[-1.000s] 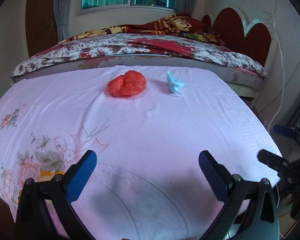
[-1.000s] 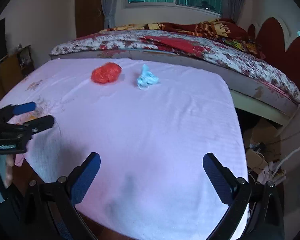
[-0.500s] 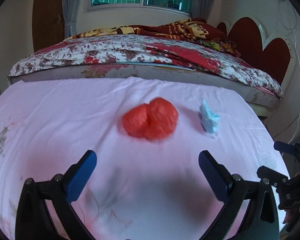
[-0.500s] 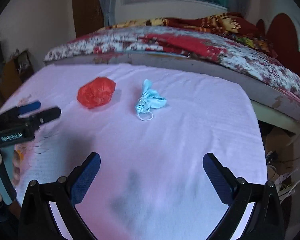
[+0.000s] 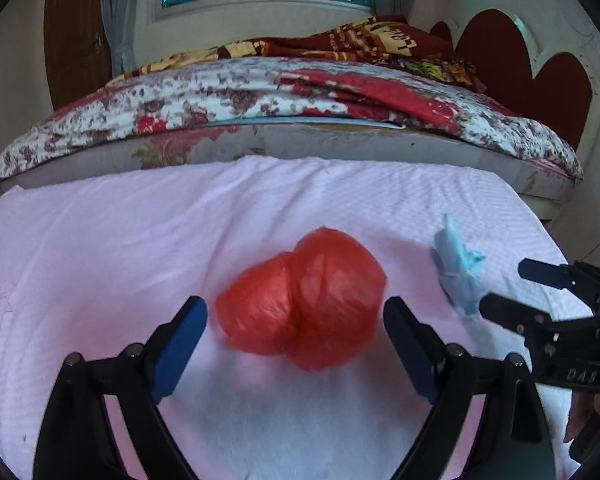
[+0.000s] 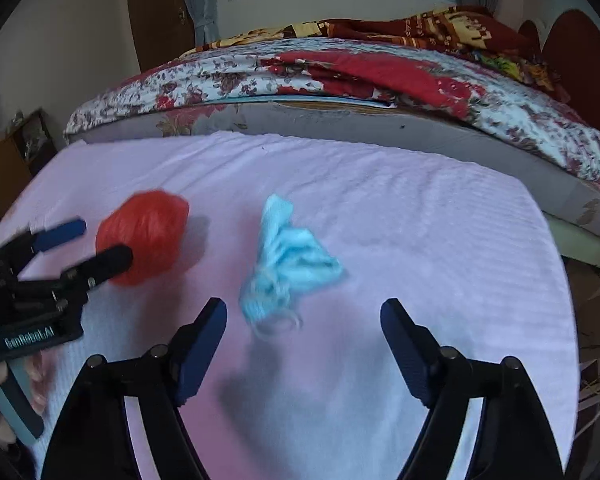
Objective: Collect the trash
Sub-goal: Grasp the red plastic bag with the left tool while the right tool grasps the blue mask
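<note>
pink sheet (image 5: 100, 248), wide-open left gripper (image 5: 296, 328)

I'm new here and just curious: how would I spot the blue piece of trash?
Find the pink sheet spread before the flowered bed. Two bits of trash lie on it; the crumpled face mask is pale blue with a loop, right of the red plastic bag.

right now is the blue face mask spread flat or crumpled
Crumpled: the blue face mask lies bunched in folds on the pink sheet, an ear loop sticking out at its near end.
</note>
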`<state>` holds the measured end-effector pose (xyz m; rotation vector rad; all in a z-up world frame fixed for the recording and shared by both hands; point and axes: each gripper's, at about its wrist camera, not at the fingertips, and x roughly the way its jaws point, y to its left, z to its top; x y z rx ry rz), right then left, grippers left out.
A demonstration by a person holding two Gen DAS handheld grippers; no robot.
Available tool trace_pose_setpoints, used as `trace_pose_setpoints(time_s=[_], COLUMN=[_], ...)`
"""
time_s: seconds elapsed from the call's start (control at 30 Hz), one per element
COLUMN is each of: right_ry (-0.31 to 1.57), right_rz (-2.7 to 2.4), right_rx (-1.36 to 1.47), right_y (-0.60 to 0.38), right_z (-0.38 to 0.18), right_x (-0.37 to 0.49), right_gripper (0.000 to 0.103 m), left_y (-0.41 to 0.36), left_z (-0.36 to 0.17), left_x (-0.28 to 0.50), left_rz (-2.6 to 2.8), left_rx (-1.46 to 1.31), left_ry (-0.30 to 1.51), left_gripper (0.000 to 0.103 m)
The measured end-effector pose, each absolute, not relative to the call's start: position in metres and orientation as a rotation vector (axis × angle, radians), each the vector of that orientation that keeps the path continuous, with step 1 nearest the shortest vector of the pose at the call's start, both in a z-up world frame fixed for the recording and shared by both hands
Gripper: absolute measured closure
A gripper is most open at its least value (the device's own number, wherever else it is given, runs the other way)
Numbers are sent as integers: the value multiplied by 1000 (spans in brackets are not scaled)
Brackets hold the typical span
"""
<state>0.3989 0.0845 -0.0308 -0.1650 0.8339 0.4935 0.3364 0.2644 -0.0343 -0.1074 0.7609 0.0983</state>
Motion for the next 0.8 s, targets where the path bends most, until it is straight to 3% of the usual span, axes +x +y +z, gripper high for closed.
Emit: trace_pose_setpoints(time_s=[0.1,0.17,0.57,0.8], right_ry=[854,876,902,944], right_rz=[511,512,474,509], right_rx=[-151,-149,-193,-175], right_y=[97,104,88,86], right_z=[-35,-40,-43,-46], right_x=[417,426,431,428], right_gripper=[28,42,50,58], left_y=[273,277,266,261], left_z=[-42,-45,-49,-50], left_x=[342,346,359,364], left_rz=[96,81,2,-44], left_rx=[-138,-172,-232,-267], left_ry=[779,789,788,788], left_gripper=[13,17,23,63])
